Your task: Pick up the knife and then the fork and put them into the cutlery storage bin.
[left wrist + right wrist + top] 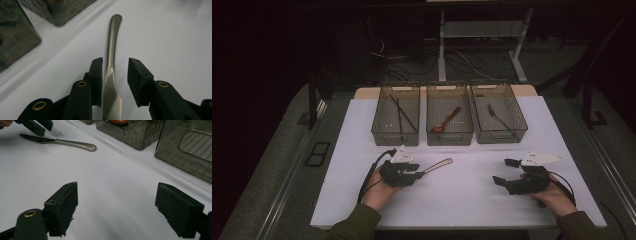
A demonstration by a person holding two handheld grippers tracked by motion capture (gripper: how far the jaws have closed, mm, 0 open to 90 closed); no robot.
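Both forearms wear dark olive-green sleeves (357, 224). Each hand carries a black gripper: the left gripper (418, 171) and the right gripper (506, 172) each bear a pale grey three-cornered plate (542, 159) on top and trail a thin black cable (373, 169). Up close, the jaws are matte black and blocky, with flat rectangular pads (96, 75), small screw holes and brass-coloured rivets (81, 84) at the linkage joints

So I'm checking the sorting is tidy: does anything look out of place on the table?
Yes, the knife. It lies loose on the white table in front of the three bins, which hold chopsticks, a spoon and a fork. It sits between the left gripper's open jaws, not clamped.
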